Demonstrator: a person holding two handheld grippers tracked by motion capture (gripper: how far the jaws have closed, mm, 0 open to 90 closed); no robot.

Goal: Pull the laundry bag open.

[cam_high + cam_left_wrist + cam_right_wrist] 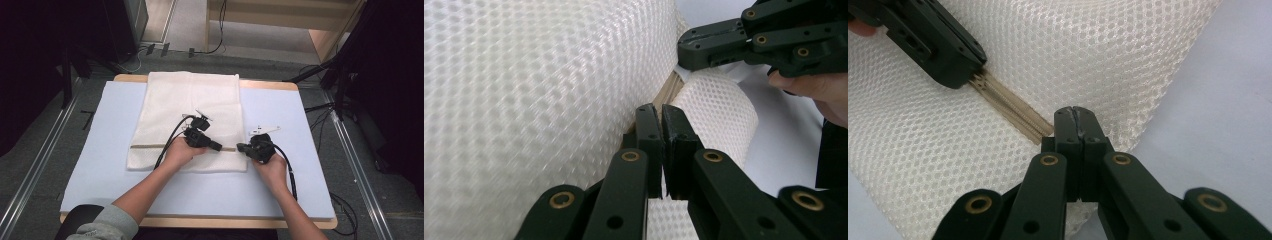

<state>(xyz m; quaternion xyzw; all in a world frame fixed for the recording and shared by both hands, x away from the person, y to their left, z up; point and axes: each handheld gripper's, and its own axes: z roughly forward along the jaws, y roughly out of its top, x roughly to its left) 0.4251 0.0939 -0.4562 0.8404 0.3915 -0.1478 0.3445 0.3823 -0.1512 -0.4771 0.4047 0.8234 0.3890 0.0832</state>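
In the high view, a mesh bag (190,117) lay on the table (100,165), both grippers at its zipper (150,146). In the left gripper view, the left gripper (662,111) was closed at the zipper. In the right gripper view, the right gripper (1075,112) was pinched on the zipper's end. The bag was judged light, limp and best held at the zipper.

Count on record — one white mesh bag (190,120) with one tan zipper (1008,105), two black grippers, left gripper (216,146) and right gripper (242,148), one table (280,100).
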